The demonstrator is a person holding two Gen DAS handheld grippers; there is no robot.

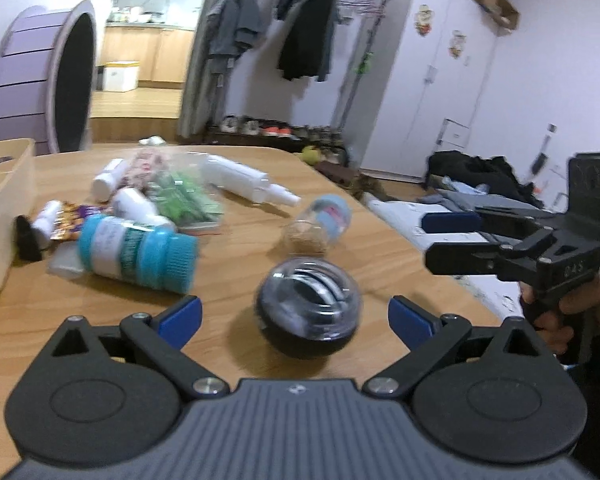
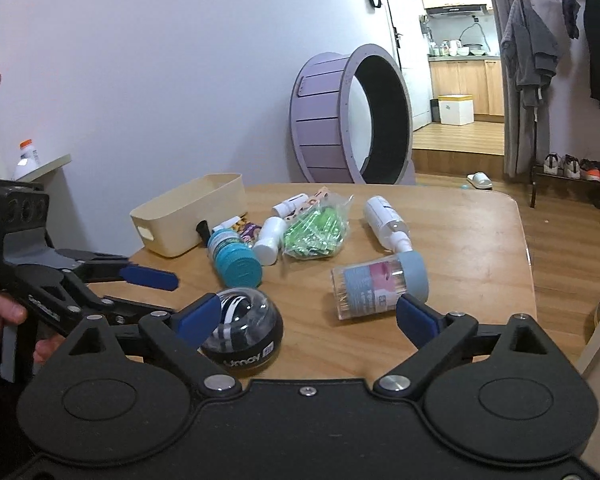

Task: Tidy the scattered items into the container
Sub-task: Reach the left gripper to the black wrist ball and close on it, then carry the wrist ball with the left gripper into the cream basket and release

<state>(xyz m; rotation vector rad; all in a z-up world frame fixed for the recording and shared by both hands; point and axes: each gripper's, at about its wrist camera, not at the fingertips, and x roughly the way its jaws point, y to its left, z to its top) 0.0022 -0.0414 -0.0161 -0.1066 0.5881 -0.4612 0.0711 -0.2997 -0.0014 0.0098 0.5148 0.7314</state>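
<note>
Two jaws: I hold one gripper in each hand, and both look over the wooden worktop (image 2: 459, 240).
Left jaws: my left gripper (image 1: 296, 316) is spread wide, and nothing is pinched in it.
Ball: the black and clear ball (image 1: 307, 312) sits on the worktop just ahead of my left blue pads, in line with the gap, and the pads do not touch it.
Right jaws: my right gripper (image 2: 307, 316) is wide apart too, and it holds nothing.
Jar: the clear jar with a grey-blue cap (image 2: 379, 284) lies on its side just past my right pads.
Ball from the right: the same ball sits by my right gripper's left pad, but I cannot tell if they touch.
Container: the cream bin (image 2: 192, 212) stands at the far left of the worktop, next to the wall.
Pile: a blue-capped bottle (image 2: 234, 258), a small white bottle (image 2: 270, 238) and a bag of green packets (image 2: 315, 230) lie close together near the bin.
Spray: a white spray bottle (image 2: 385, 220) lies on its side, right of the green bag.
Black thing: a small black item (image 2: 202, 229) leans at the bin's wall.
Behind: a big purple wheel (image 2: 347, 116) stands on the floor past the worktop.
</note>
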